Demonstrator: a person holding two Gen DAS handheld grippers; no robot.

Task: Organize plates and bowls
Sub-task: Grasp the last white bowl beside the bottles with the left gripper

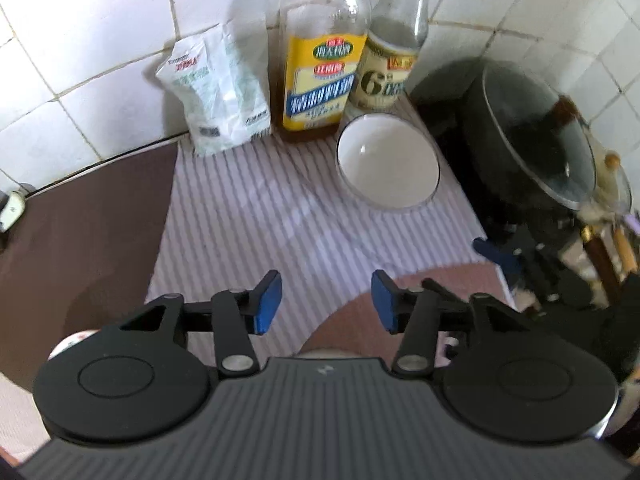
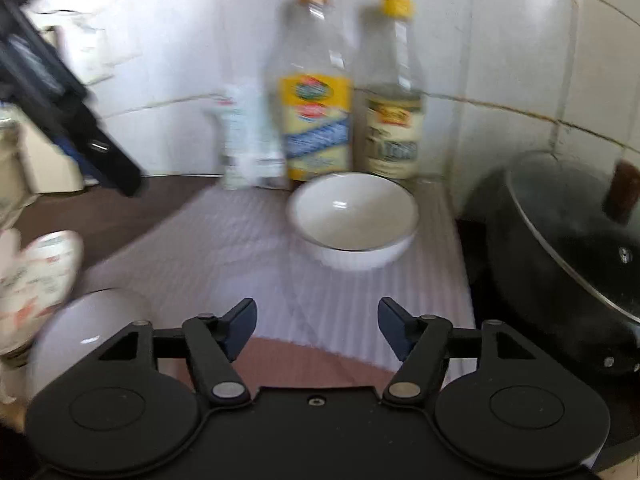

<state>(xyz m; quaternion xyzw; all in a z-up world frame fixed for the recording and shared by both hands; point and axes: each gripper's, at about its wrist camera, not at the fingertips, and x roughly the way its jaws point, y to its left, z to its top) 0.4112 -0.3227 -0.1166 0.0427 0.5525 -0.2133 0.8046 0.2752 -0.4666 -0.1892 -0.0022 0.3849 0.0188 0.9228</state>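
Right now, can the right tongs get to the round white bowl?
Probably yes. The right tongs are open, aimed at the round white ceramic bowl, with only bare striped mat between.

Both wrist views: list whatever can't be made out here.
- Pot contents: both views, dark behind its glass lid.
- Bottle labels: right wrist view, motion blur; print unreadable.
- Yellow-label bottle top: left wrist view, cut by the upper edge.
- Pale round dish: right wrist view, blurred, partly behind the right hand-held gripper; bowl or plate unclear.
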